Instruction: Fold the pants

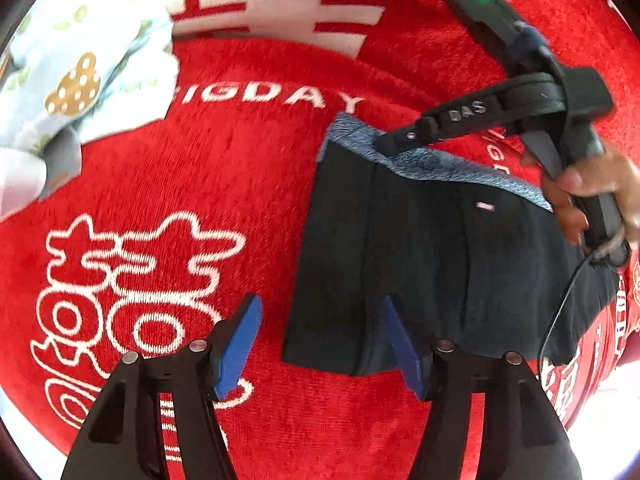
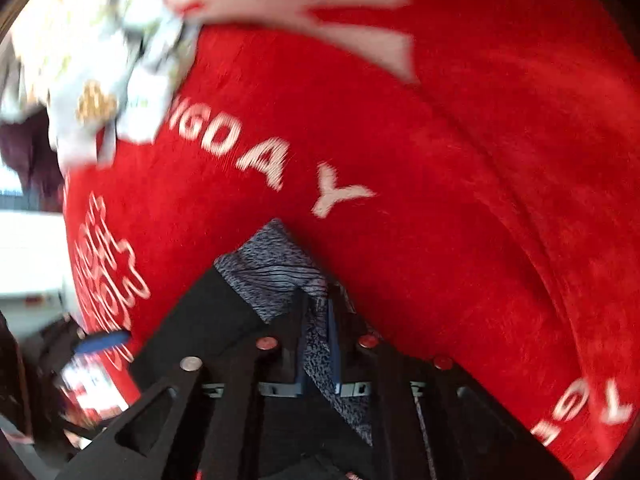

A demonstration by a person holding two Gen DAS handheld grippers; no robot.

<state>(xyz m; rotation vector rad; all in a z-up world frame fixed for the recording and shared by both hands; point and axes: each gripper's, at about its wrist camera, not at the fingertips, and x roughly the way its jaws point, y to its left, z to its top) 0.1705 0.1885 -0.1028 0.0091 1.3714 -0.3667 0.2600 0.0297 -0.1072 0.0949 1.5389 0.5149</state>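
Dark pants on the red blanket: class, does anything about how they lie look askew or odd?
The dark pants lie folded but skewed on the red blanket, the heathered blue waistband lifted in the right gripper. A light printed garment sits crumpled at the far left.

Blanket: red plush cloth, short matt nap, white woven lettering. Pants: dark smooth matt cloth, with a fuzzy blue-grey heathered lining at the waistband. Left gripper: matt black plastic arms, bright metal rivets, smooth blue pads; light printed cloth, upper left, looks soft.
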